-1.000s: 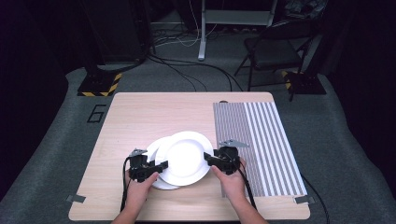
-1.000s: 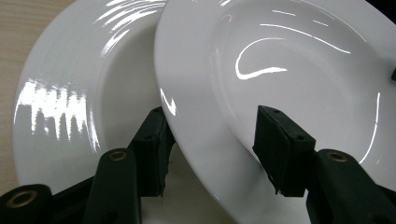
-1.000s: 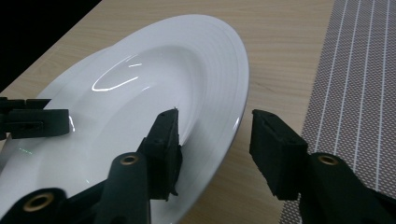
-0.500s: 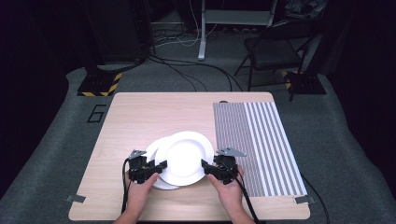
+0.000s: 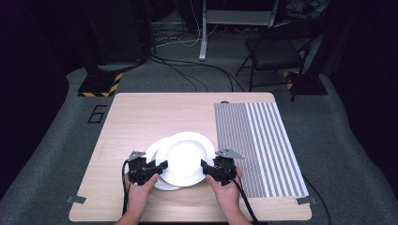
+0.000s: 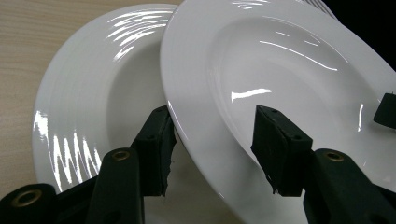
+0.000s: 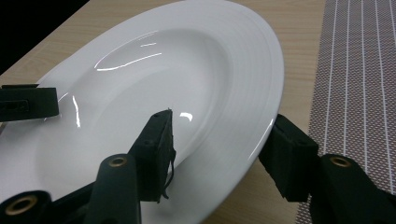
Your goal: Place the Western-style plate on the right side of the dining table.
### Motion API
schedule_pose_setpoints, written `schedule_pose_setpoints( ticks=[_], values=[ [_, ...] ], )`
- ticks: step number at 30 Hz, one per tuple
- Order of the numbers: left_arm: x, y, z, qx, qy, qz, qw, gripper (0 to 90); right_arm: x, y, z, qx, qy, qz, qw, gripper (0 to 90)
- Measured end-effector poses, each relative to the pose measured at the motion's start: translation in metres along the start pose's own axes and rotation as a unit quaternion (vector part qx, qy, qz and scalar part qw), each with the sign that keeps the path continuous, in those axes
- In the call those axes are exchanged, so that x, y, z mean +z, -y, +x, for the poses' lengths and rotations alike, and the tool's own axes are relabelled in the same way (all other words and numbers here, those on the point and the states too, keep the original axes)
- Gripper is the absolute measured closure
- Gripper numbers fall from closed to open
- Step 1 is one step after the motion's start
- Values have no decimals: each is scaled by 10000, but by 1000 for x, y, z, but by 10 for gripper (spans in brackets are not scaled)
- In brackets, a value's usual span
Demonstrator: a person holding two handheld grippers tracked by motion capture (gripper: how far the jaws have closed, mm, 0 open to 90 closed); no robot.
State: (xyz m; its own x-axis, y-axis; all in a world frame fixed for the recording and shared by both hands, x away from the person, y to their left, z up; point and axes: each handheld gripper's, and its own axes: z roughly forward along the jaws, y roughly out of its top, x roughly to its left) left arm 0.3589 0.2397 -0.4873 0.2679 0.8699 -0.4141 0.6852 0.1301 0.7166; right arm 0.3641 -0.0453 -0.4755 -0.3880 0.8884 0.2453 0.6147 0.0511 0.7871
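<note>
Two white plates lie near the front of the wooden table. The upper plate overlaps the lower plate, which pokes out to the left. My left gripper is open at the upper plate's left rim. In the left gripper view one jaw sits under that upper plate over the lower plate, and the other sits above it, with a wide gap around the left gripper. My right gripper is open astride the right rim. The upper plate edge runs between the jaws of the right gripper.
A striped grey placemat covers the table's right side, just beside the right hand. Behind the table are a dark chair, a metal post and cables on the floor. The far half of the table is bare wood.
The right gripper has slid toward the person and a little left, closing in on the upper plate's right rim. The left gripper and both plates have stayed put.
</note>
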Motion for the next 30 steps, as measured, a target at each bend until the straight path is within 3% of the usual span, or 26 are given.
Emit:
schedule_pose_setpoints(
  ticks=[2, 6, 13, 15, 20, 26, 30],
  values=[
    [-1, 0, 0, 98, -23, -15, 9999, 487, 1, 1, 1, 13, 7, 12, 10000, 438],
    [-2, -1, -4, 55, -88, 0, 9999, 487, 1, 1, 0, 179, -68, 24, 9998, 430],
    [-4, -2, -6, 138, -137, -80, 9998, 487, 1, 0, 1, 268, -118, -4, 9996, 429],
    [-5, -3, -5, 229, -138, -86, 9996, 487, 1, -1, 1, 238, -173, -24, 9996, 431],
    [-5, -3, -4, 104, -152, -85, 9998, 485, 3, -2, 4, 225, -235, 22, 9995, 442],
    [-5, -3, -5, 139, -125, -57, 9998, 486, 4, -1, 4, 243, -225, 60, 9994, 444],
    [-6, -4, -7, 283, -196, -72, 9994, 487, 4, -2, 4, 191, -211, 60, 9996, 446]
  ],
)
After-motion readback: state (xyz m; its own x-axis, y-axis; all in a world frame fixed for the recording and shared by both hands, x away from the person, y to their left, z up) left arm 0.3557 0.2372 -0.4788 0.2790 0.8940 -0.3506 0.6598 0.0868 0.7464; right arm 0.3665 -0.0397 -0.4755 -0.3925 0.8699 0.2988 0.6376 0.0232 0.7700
